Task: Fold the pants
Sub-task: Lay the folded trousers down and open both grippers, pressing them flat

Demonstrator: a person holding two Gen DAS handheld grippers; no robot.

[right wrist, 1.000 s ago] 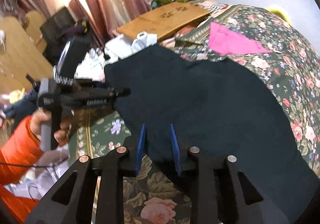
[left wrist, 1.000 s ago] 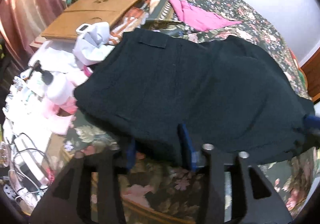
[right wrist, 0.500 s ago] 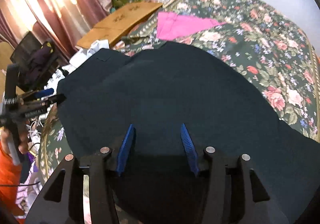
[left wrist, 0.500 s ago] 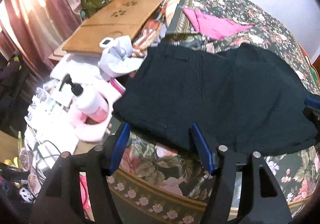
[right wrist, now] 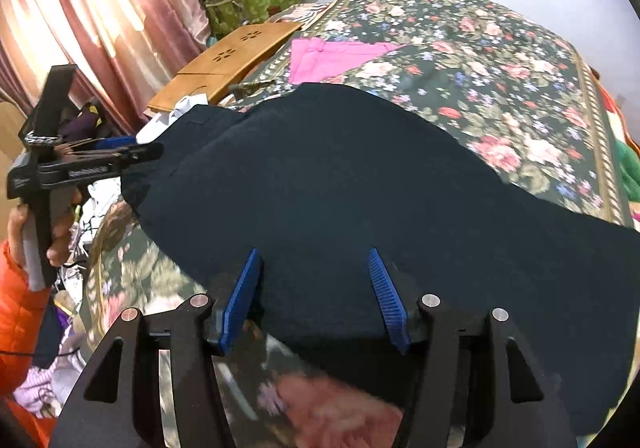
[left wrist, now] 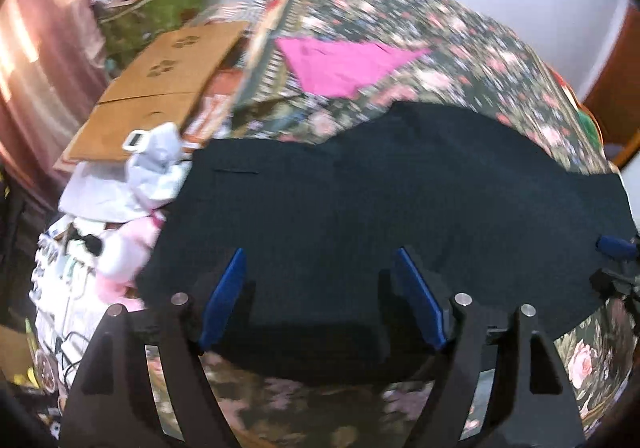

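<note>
Above dark pants [left wrist: 380,208], left gripper [left wrist: 320,296] wide (apparently empty).

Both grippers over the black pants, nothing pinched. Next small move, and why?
Probably lower both onto the near edge and close. The left gripper and right gripper have just been opening, pads clear of the cloth; the black pants lie spread flat on the floral bedspread, ready for another fold.
</note>
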